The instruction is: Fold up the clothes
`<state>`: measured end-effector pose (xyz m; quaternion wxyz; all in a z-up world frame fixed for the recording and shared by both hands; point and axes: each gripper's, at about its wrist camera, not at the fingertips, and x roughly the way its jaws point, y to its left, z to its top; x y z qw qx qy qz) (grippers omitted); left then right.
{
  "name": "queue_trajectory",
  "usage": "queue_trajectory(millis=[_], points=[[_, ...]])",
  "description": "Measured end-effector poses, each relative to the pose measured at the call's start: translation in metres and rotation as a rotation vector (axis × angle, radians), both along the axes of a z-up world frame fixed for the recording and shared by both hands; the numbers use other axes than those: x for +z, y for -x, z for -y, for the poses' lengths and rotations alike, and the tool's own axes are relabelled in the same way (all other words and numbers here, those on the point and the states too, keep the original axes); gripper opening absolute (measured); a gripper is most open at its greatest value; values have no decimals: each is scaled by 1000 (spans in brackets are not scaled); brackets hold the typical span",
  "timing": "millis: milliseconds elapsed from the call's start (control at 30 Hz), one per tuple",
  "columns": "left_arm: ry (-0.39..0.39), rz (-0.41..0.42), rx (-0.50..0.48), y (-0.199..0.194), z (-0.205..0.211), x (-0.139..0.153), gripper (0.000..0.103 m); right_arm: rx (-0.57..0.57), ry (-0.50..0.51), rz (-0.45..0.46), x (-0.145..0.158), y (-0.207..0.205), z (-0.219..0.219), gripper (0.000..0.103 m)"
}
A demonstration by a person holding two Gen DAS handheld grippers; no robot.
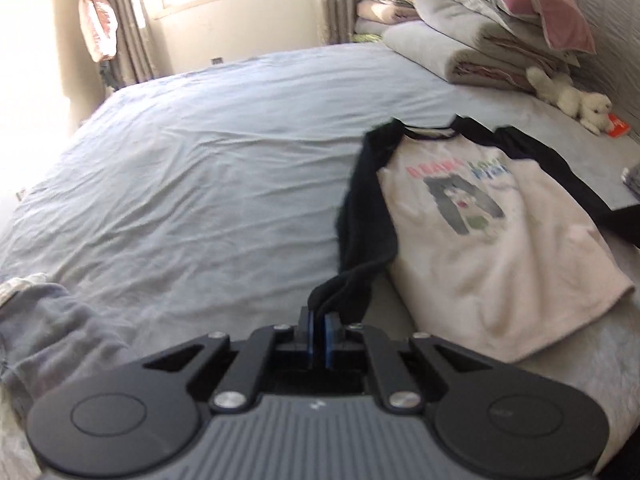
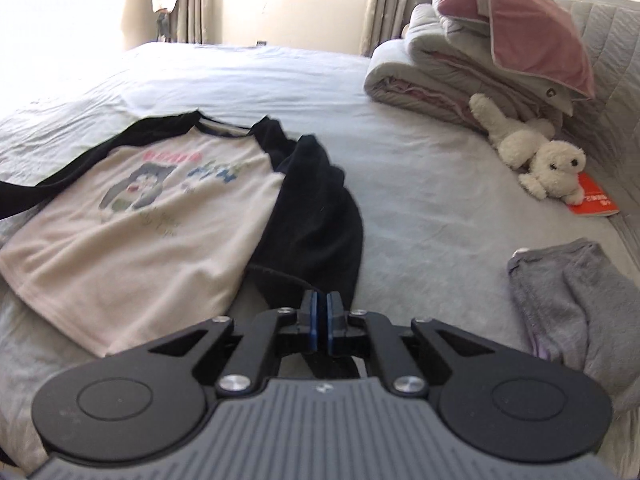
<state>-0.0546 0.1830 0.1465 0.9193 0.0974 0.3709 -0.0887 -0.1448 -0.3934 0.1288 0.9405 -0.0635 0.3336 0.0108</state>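
A cream shirt point(image 1: 480, 240) with dark sleeves lies face up on a pale bed point(image 1: 180, 168), toward its near edge. The left gripper point(image 1: 319, 326) has its jaws closed on the cuff of one sleeve point(image 1: 360, 232); the right gripper point(image 2: 320, 316) pinches the other sleeve point(image 2: 316, 208) the same way. The likely step is laying each sleeve in across the chest; keeping the cloth low and taut should avoid bunching. Open sheet lies to the left and far side. At the right, a grey towel point(image 2: 572, 300), plush dog point(image 2: 536, 160) and stacked quilts point(image 2: 460, 60) limit room.
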Motion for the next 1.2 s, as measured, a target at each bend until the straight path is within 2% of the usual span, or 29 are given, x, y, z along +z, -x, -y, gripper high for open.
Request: queue_trajectory(millis=[133, 167, 267, 400, 500, 667, 733, 833, 933, 1000, 1067, 1100, 1167, 1200], points=[[50, 81, 219, -66, -60, 31, 5, -127, -8, 128, 39, -46, 47, 5], [43, 107, 286, -89, -76, 39, 5, -179, -14, 161, 48, -59, 62, 5], [30, 168, 408, -146, -107, 48, 5, -332, -54, 232, 69, -100, 111, 5], [77, 156, 514, -204, -125, 33, 5, -476, -30, 238, 67, -147, 158, 5], [47, 143, 539, -233, -125, 11, 5, -563, -3, 233, 51, -167, 179, 5], [57, 110, 595, -264, -137, -16, 5, -674, 69, 239, 38, -187, 208, 5], [62, 104, 607, -270, -143, -22, 5, -710, 68, 228, 34, -193, 221, 5], [51, 87, 613, -274, -148, -34, 5, -758, 70, 182, 21, -202, 236, 5], [16, 47, 624, -277, -156, -50, 5, -780, 135, 97, -5, -212, 241, 5], [30, 21, 636, -274, -166, -55, 12, -785, 170, 36, -24, -216, 241, 5], [48, 2, 652, -266, -176, -53, 37, -779, 159, -7, -36, -212, 241, 6], [54, -5, 657, -261, -181, -50, 50, -791, 165, 2, -36, -207, 239, 9], [60, 6, 637, -247, -182, -38, 51, -794, 171, 28, -31, -192, 231, 18], [79, 4, 621, -238, -179, -33, 51, -778, 163, 38, -27, -184, 225, 18]])
